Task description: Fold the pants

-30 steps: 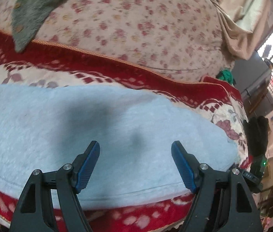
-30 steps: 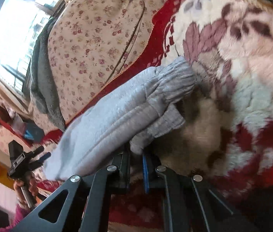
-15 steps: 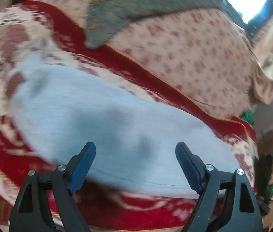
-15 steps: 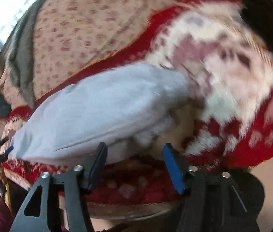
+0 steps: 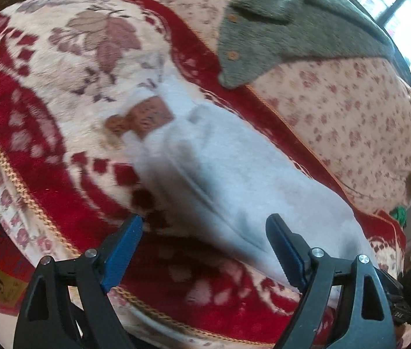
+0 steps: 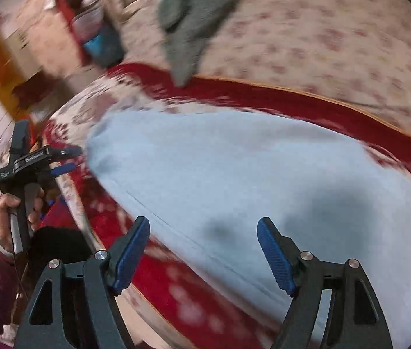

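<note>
The left gripper (image 5: pixel 204 250) has its two black arms with blue pads spread wide apart, and nothing is held between them. It hangs above the near edge of the light grey fleece pants (image 5: pixel 234 174); one blue pad is over the red border of the blanket and the other is over the grey cloth.

The right gripper (image 6: pixel 204 254) is also spread wide and holds nothing. Between its blue pads I see the long seam edge of the pants (image 6: pixel 249 180), which lie flat below it. If the pads touch the cloth I cannot tell.

In the right wrist view the left gripper (image 6: pixel 63 160) shows at the left side, near the narrow end of the pants, and the person's left hand (image 6: pixel 10 212) in a purple sleeve grips its handle.

The pants lie stretched out long on the thick red and cream blanket with leaf pattern (image 5: pixel 60 67). At the far end of the pants in the left wrist view there is a brown patch (image 5: pixel 147 116), blurred, and I cannot tell what it is.

Behind the blanket is a beige cover with small red flowers (image 5: pixel 350 110). On it lies a grey-green fuzzy garment with buttons (image 5: pixel 278 35). The right wrist view is blurred at the top.
</note>
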`<control>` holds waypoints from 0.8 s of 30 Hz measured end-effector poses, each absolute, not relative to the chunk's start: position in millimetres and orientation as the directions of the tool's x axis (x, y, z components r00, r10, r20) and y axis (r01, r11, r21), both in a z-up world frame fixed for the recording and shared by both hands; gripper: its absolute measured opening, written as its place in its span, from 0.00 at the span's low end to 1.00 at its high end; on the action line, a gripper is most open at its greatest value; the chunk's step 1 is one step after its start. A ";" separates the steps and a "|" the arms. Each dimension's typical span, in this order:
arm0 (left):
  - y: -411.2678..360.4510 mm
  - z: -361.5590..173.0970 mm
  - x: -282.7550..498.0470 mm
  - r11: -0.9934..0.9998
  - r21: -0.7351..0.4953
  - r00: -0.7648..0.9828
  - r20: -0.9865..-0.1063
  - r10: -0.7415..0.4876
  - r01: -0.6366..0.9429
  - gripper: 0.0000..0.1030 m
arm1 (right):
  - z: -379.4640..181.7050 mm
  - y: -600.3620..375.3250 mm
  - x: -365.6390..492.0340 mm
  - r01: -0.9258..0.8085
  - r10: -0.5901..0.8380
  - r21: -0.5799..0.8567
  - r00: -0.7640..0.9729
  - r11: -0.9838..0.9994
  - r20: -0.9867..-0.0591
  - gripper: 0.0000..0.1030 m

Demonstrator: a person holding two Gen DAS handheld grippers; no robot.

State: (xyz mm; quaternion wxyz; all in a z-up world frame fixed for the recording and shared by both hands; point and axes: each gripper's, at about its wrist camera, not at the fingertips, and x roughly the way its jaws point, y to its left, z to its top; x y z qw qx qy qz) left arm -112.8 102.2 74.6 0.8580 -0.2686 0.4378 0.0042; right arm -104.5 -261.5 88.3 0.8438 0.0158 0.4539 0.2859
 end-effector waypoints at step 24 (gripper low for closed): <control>129.0 27.9 -53.9 0.843 -0.448 0.544 -0.805 -0.236 -0.298 0.84 | 56.8 -10.6 59.0 -0.754 0.480 0.108 0.294 0.648 -0.827 0.81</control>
